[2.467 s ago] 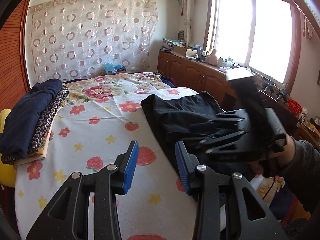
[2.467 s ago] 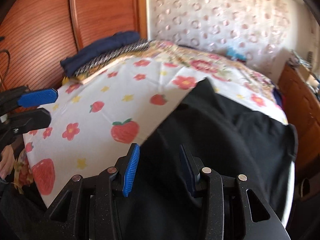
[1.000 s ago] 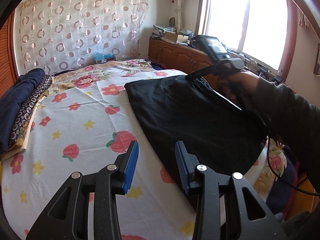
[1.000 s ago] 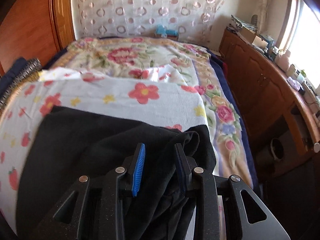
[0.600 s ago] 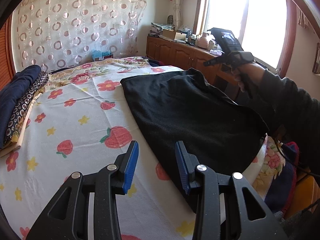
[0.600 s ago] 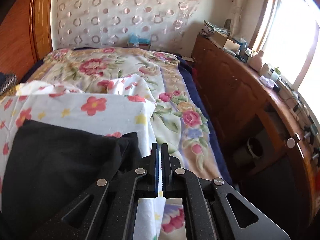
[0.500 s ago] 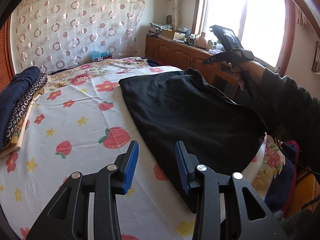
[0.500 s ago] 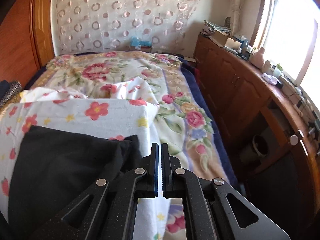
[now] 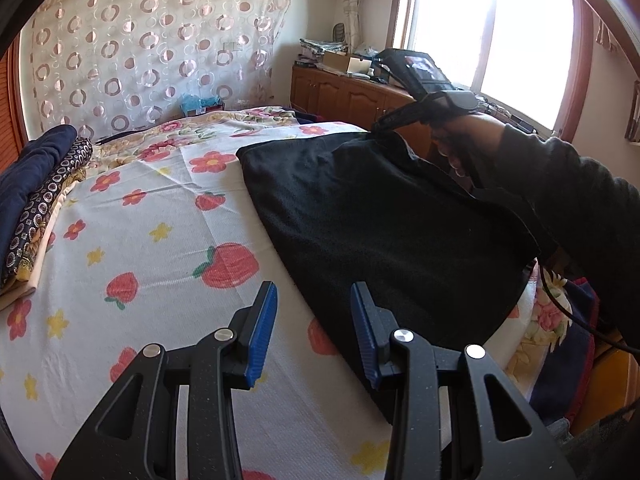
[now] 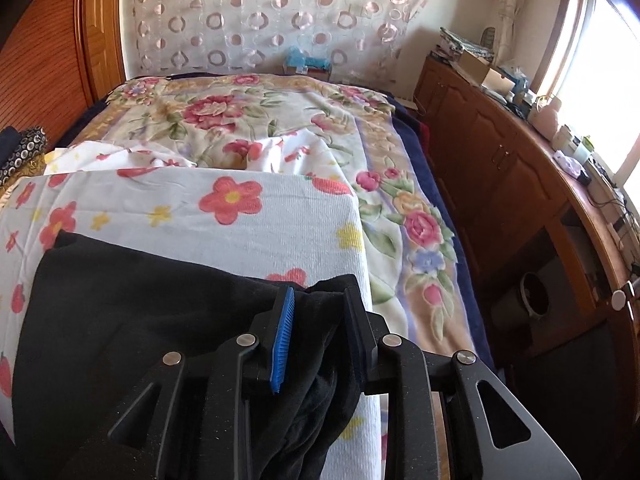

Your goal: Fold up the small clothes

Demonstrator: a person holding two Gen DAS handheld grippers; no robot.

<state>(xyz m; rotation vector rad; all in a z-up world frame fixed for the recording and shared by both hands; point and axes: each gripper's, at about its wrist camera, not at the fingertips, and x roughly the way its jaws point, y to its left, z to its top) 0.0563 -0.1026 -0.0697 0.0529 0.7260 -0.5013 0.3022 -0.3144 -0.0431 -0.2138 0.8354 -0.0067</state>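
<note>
A black garment [image 9: 384, 216] lies spread on the flowered white sheet [image 9: 160, 240] on the bed. My left gripper [image 9: 314, 328] is open and empty, above the garment's near left edge. My right gripper [image 10: 318, 332] is open at the garment's [image 10: 140, 312] far right corner, its blue-padded fingers on either side of a bunched fold. In the left wrist view the right gripper [image 9: 378, 128] sits at that far corner, held by a hand.
A stack of folded clothes [image 9: 36, 184] lies at the bed's left edge. A wooden cabinet [image 10: 520, 184] with clutter runs along the right under the window. A floral quilt [image 10: 248, 120] covers the far bed. A wooden headboard [image 10: 48, 52] is at left.
My right gripper, shut half a second ago, has opened at the garment's far corner. The garment has been spread flatter since 2.5 s ago. My left gripper stays open.
</note>
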